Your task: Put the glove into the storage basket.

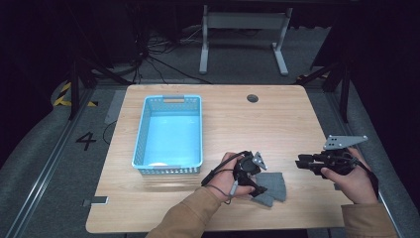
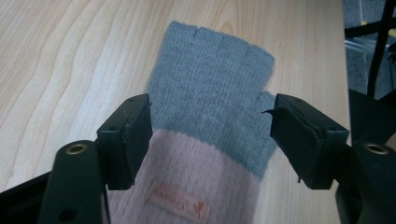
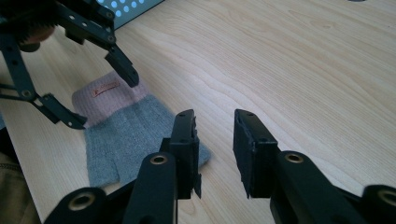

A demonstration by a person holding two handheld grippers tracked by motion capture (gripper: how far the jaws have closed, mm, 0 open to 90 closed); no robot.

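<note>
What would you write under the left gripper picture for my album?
Open left gripper poised over a grey and pink fingerless glove lying flat on the wooden table.

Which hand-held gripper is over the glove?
The left hand-held gripper: its open jaws straddle the grey-and-pink glove. The right hand-held gripper is off to the side above bare table.

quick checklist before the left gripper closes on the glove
1. Left gripper open: ok, jaws spread.
2. Jaws straddle the glove: ok, one on each side, near the pink cuff.
3. Glove lying flat on the table: ok.
4. Right gripper clear of the glove: ok, open and off to the side.
5. Blue basket within reach: ok; contents cannot tell.
6. Jaws low enough to catch fabric: cannot tell.
</note>
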